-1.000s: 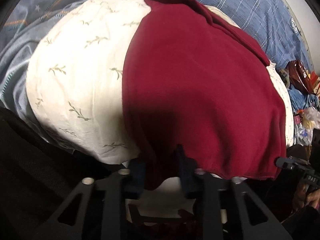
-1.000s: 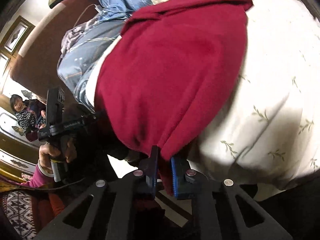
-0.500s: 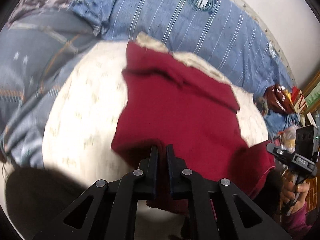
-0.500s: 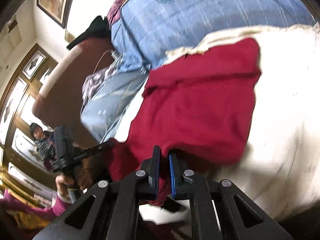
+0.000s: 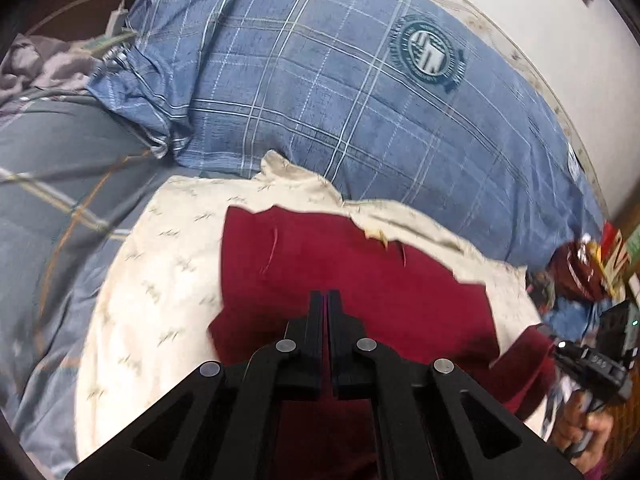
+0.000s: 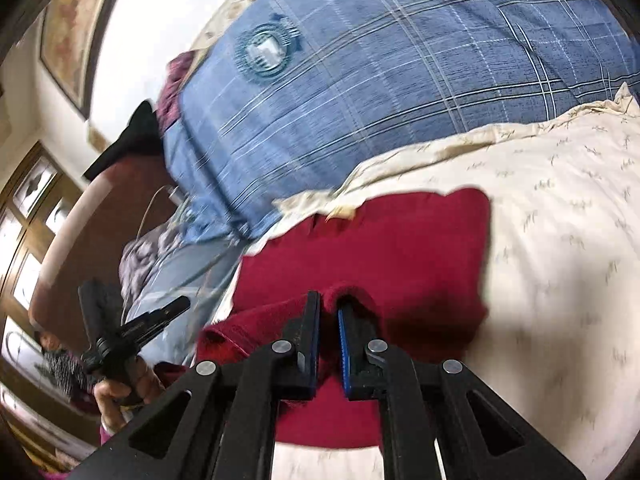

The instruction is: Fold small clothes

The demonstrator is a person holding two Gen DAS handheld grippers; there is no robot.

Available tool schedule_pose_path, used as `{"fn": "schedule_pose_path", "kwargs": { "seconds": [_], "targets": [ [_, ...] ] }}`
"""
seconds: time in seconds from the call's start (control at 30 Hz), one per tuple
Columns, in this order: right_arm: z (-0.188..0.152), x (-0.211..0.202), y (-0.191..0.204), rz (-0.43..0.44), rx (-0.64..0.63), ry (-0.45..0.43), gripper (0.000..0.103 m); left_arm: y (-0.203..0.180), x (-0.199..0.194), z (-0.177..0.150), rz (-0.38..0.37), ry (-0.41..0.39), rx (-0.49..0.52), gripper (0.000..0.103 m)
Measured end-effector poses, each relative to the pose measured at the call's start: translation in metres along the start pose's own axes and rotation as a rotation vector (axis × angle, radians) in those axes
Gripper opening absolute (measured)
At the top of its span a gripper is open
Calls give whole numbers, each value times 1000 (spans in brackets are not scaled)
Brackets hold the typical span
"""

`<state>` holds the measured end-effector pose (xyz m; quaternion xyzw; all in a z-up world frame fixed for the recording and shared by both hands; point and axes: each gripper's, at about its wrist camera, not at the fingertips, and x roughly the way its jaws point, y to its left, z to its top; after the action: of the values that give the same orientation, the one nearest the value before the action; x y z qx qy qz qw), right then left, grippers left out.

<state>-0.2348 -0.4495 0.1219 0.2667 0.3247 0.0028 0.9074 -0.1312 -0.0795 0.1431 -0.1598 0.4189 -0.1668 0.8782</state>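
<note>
My left hand-held gripper (image 5: 325,294) is closed on the near hem of the red garment (image 5: 360,288), and my right hand-held gripper (image 6: 329,300) pinches the other near corner, with a fold of red cloth between its blue pads (image 6: 342,332). The garment lies on the cream pillow (image 5: 160,280), in front of the blue checked blanket (image 5: 340,100). I judge the danger is uneven carrying: if one hand goes further than the other toward the far edge, the fold becomes crooked. The thin hem may also slip out, and the soft pillow can let the cloth slide or bunch.
</note>
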Motion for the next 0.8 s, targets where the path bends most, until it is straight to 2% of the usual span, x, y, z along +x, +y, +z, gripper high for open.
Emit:
{"fn": "schedule_pose_path", "kwargs": {
  "seconds": [0.1,0.13,0.17,0.23,0.3,0.37,0.53,0.6,0.63,0.67,0.7,0.77,0.8],
  "targets": [
    [13,21,-13,-47,12,9,7,3,18,7,-16,12,-8,5],
    [14,31,-20,-37,33,23,7,4,20,6,-19,15,-2,14],
    [14,35,-24,-30,40,31,7,8,23,5,-15,30,9,34],
    [13,44,-30,-27,39,43,7,14,25,0,-11,49,22,57],
    [11,51,-36,-10,44,44,7,24,23,-7,-26,56,10,62],
    [9,54,-41,1,57,52,7,35,28,-17,-17,109,-5,77],
    [2,56,-50,2,65,85,8,49,60,-37,-13,246,-22,74],
    [2,53,-52,13,77,82,8,38,69,-42,-67,277,16,61],
    [2,51,-52,16,81,79,8,31,77,-46,-73,316,58,39],
    [2,49,-52,17,80,75,8,26,80,-49,-52,334,92,24],
    [2,48,-51,18,80,73,8,24,82,-50,-27,333,117,20],
    [3,45,-49,18,77,66,8,24,79,-48,-6,304,135,8],
    [4,43,-48,19,77,61,8,24,75,-43,-12,287,126,7]
  ]
}}
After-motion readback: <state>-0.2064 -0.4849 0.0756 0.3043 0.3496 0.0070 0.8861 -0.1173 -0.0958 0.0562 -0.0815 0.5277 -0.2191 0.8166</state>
